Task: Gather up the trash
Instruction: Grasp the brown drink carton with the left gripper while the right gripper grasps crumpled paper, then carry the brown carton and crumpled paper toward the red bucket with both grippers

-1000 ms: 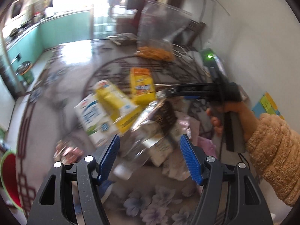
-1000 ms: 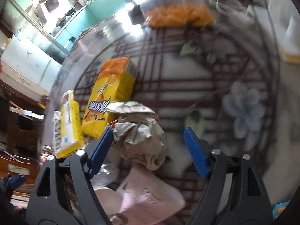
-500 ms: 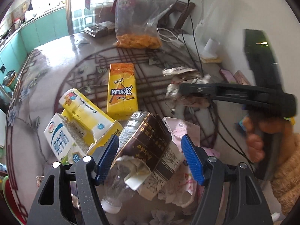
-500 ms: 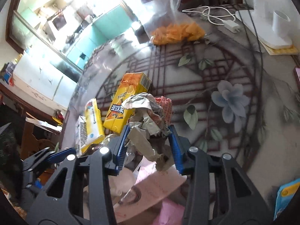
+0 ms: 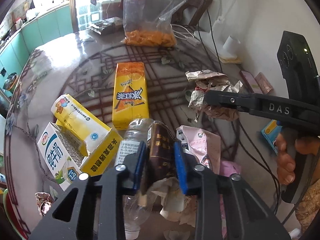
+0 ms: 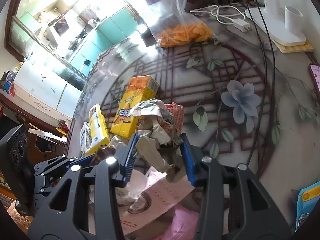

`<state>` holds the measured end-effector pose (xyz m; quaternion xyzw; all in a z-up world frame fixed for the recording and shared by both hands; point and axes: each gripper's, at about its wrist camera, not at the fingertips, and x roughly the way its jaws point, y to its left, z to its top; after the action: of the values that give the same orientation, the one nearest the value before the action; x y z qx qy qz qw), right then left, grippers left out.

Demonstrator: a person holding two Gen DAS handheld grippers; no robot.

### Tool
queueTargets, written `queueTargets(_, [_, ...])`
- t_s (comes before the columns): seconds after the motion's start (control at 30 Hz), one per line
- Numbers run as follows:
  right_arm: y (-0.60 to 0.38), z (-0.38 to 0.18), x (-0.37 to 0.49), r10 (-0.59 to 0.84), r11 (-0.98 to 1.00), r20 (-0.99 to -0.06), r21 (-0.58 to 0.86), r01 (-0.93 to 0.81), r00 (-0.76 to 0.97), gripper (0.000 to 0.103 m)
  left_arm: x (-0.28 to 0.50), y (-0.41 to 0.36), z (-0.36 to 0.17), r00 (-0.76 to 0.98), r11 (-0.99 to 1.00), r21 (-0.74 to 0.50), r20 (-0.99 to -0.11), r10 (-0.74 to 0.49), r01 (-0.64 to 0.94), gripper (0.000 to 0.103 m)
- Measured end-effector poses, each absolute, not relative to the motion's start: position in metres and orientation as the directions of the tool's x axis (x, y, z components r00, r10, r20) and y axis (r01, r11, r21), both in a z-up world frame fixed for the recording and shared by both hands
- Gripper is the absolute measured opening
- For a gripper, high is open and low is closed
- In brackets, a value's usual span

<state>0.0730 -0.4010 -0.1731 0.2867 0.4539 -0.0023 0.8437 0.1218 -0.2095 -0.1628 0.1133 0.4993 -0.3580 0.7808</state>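
Note:
My left gripper (image 5: pixel 160 164) is shut on a dark brown crumpled wrapper (image 5: pixel 161 150) above a clear plastic bottle (image 5: pixel 132 190). My right gripper (image 6: pixel 158 156) is shut on a crumpled paper wad (image 6: pixel 158 126) and holds it above the table; the wad also shows in the left wrist view (image 5: pixel 210 92). An orange juice carton (image 5: pixel 130 94), a yellow carton (image 5: pixel 84 128), a white milk carton (image 5: pixel 58 158) and a pink packet (image 5: pixel 200 146) lie on the patterned table (image 6: pixel 240 76).
A clear bag of orange snacks (image 5: pixel 150 38) stands at the table's back. A white charger with cable (image 6: pixel 238 24) and a white stand (image 6: pixel 284 30) sit at the far right. A phone (image 6: pixel 315 78) and a blue item (image 6: pixel 306 202) lie near the right edge.
My left gripper has closed on the brown wrapper. My right gripper closed on the paper wad and lifted it off the table.

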Motion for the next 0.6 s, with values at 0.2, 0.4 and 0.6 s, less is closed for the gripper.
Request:
queueTargets(0.2, [-0.383,-0.147,0.069,0.237,0.865,-0.747,0.453,0.215,0.621,0.042,0.115,-0.189,-0.146,0.299,0.749,-0.195,-0.831,-0.469,0.633,0.024])
queueTargets(0.4, [-0.362,-0.128,0.064,0.229,0.889,-0.732,0.426,0.169,0.641,0.042,0.106,-0.16,-0.123,0.363,0.788,-0.211,-0.799,-0.48,0.579,0.024])
queueTargets(0.6, [-0.341,-0.119,0.056,0.244,0.893,-0.723,0.427,0.141,0.646,0.042,0.098,-0.13,-0.106,0.419,0.82,-0.223,-0.771,-0.479,0.527,0.024])
